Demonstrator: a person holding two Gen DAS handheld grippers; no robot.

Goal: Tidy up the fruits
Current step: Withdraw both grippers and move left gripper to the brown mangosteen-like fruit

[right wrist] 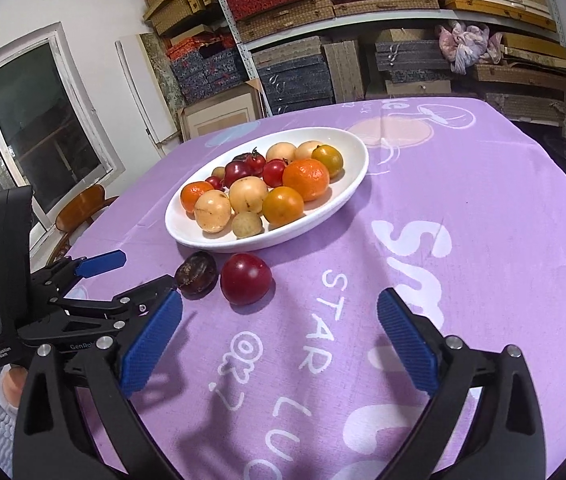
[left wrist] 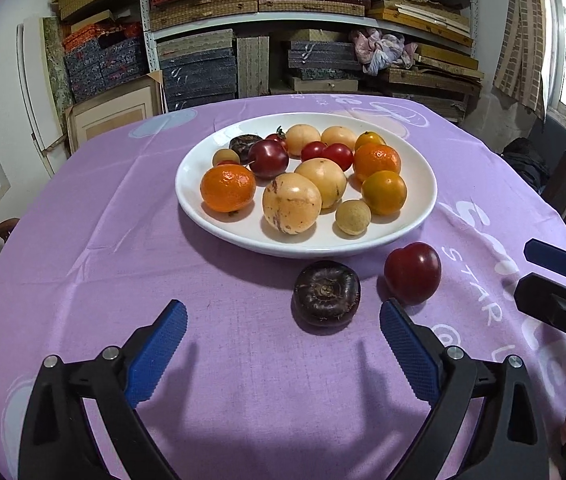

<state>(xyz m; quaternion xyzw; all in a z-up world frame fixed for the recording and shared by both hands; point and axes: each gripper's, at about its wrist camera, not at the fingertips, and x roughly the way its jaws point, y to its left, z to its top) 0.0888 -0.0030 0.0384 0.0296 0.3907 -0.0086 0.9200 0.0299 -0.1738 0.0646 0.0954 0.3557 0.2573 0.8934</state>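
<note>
Left wrist view: both the left claw (left wrist: pixel 283 332) and right claw (right wrist: pixel 279 320) are seen spread wide, empty. Beside the plate (left wrist: pixel 423 208) on the table (left wrist: pixel 83 260), the dark wrinkled fruit (left wrist: pixel 326 293) and the plum (left wrist: pixel 412 273) are judged light, smooth, bruisable; a grasp across the widest part is advised.

We see a table under a purple cloth (left wrist: pixel 131 264) with white print. A white plate (left wrist: pixel 203 216) sits mid-table, piled with fruit. Two fruits lie straight on the cloth at the plate's 6 o'clock edge: a dark brown one (left wrist: pixel 326 293) and, just beside it at 3 o'clock, a red plum (left wrist: pixel 412 273).
</note>
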